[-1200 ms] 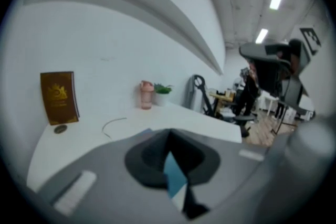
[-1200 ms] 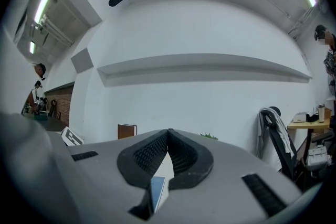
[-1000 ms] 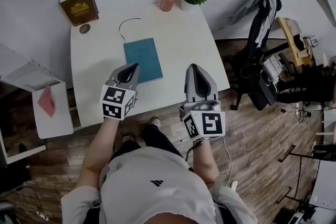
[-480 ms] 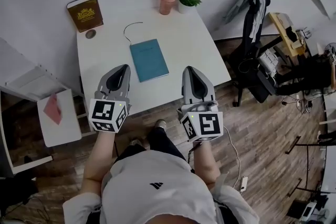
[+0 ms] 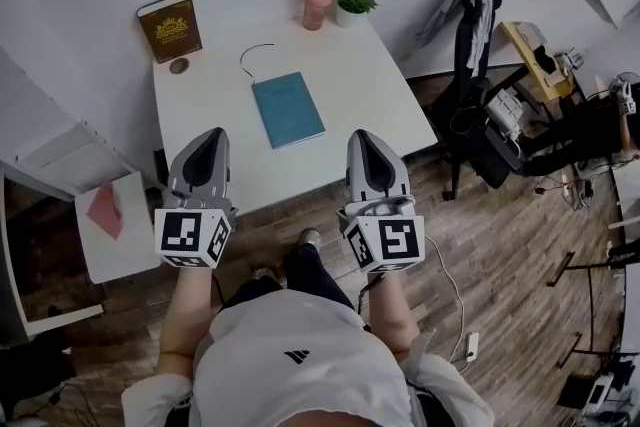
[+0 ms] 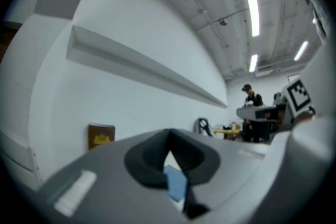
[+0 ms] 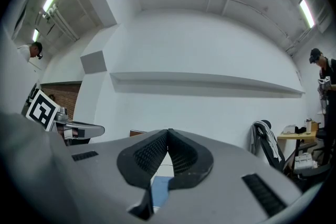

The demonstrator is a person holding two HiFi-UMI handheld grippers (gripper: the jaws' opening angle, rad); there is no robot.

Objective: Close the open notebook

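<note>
White table (image 5: 370,95) against white wall. Brown book (image 5: 170,26) at far-left corner. Left gripper (image 5: 205,137) over near edge, jaws closed, empty. Teal notebook (image 5: 288,109) lying flat and closed mid-table, ahead of both grippers, untouched. Pink cup (image 5: 318,5), potted plant (image 5: 352,0) at far edge. Right gripper (image 5: 365,137) at near edge, jaws closed, empty. Office chair (image 5: 470,65) off right.

In both gripper views the flat teal notebook (image 6: 176,183) shows only as a sliver behind the grey jaws. The small dark round object (image 5: 179,66) beside the brown gold-printed book (image 5: 170,25) is too small to identify.
</note>
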